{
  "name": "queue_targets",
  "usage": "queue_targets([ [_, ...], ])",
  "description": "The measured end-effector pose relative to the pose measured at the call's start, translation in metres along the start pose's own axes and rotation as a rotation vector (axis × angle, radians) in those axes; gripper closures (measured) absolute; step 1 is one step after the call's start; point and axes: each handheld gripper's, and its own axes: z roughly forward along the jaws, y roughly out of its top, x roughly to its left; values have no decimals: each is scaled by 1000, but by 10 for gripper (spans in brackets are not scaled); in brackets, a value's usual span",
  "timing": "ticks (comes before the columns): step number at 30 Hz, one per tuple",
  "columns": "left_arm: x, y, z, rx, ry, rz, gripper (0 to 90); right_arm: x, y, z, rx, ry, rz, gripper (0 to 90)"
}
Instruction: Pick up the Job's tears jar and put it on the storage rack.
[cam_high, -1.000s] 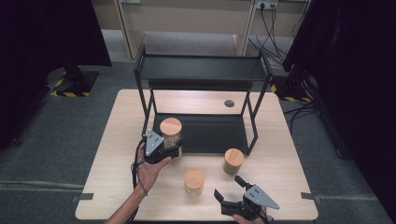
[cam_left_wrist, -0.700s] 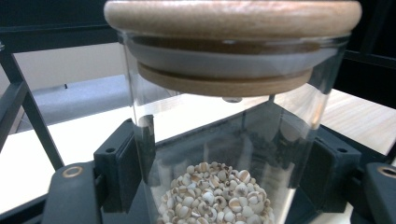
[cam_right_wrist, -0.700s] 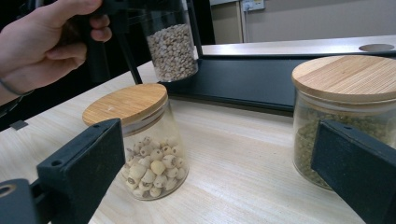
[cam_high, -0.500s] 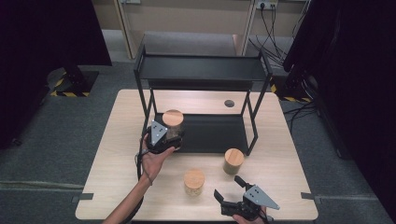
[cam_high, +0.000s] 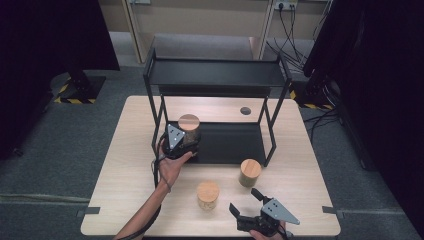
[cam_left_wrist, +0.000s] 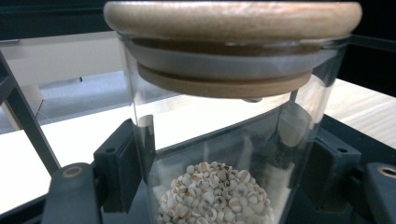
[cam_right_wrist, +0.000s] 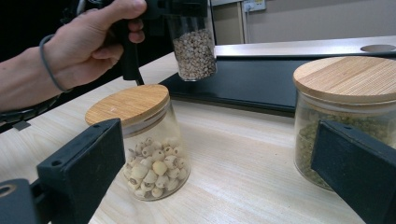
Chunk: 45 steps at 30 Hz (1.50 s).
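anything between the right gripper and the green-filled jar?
No. In the high view, bare tabletop separates the right gripper from the green-filled jar; the right gripper view agrees.

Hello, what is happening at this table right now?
A person works with a tool in each hand. The left tool is shut on a glass jar of pale grains, held in the air at the lower shelf of the black rack. The right tool is open, near the table edge. Two more jars, one with white seeds and one with green contents, stand on the table.

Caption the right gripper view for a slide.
Open right gripper faces two lidded jars on the table; the left hand lifts a third.
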Motion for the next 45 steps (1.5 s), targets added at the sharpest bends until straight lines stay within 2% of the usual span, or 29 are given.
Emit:
queue_targets([
  [15,-6,-7,16,10,31,-16,253,0,0,-1,-2,4,3,34],
  [27,-4,-16,17,7,40,-24,252,0,0,0,0,8,5,34],
  [34,-5,-15,15,12,50,-38,248,1,-1,1,1,10,1,34],
  [36,-7,-16,14,4,64,-35,201,1,-1,1,-3,11,2,34],
  [40,-9,-12,8,4,74,-63,127,0,-1,0,-3,11,3,34],
  [45,-12,-9,0,8,82,-53,47,0,-1,1,-3,15,1,34],
])
